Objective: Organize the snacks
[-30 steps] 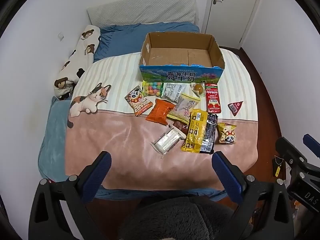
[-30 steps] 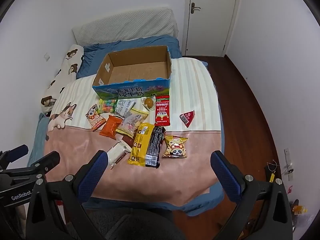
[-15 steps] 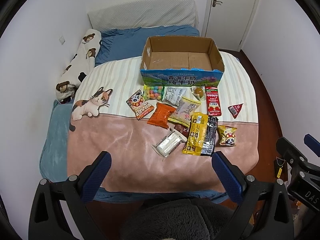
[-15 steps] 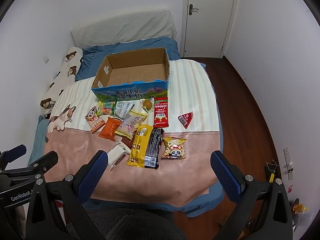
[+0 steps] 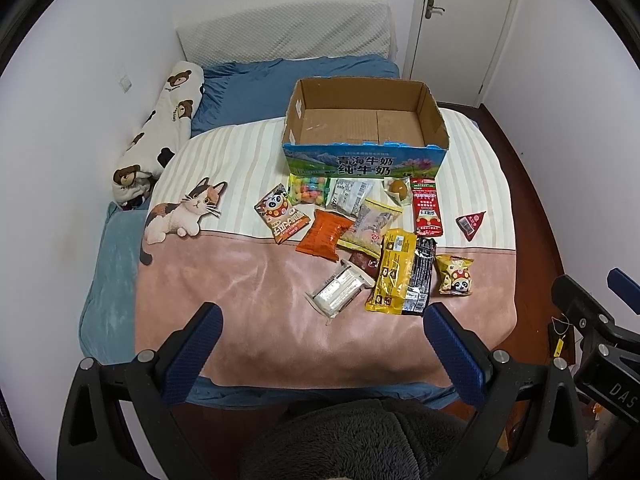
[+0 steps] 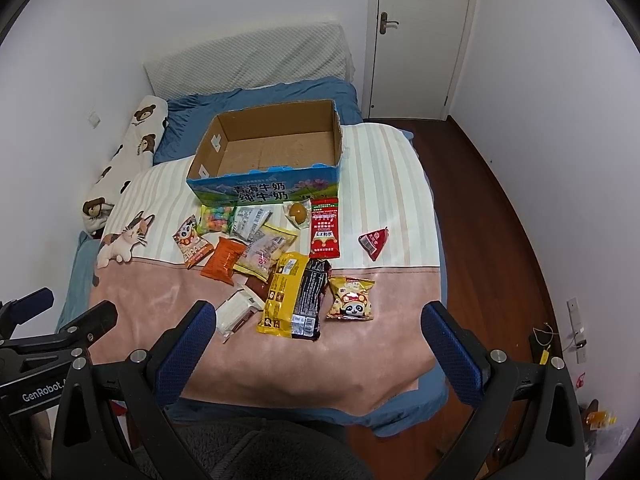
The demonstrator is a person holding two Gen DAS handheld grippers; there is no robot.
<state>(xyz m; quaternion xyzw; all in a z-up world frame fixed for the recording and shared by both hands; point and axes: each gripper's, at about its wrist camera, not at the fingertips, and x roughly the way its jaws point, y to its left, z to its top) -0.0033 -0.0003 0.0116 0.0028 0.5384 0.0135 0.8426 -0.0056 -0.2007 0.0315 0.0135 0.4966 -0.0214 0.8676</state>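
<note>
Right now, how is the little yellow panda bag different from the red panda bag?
The yellow panda bag lies on the pink part of the blanket, at the right of the pile; the red panda bag lies at the left, across the striped edge. The yellow one sits nearly straight, the red one tilted. Both show a cartoon panda, lie flat, and are outside the cardboard box.

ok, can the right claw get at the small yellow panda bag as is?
Probably yes. The yellow panda bag lies flat and alone on the pink blanket, nothing on top, and the right claw is open and empty, held back from it.
</note>
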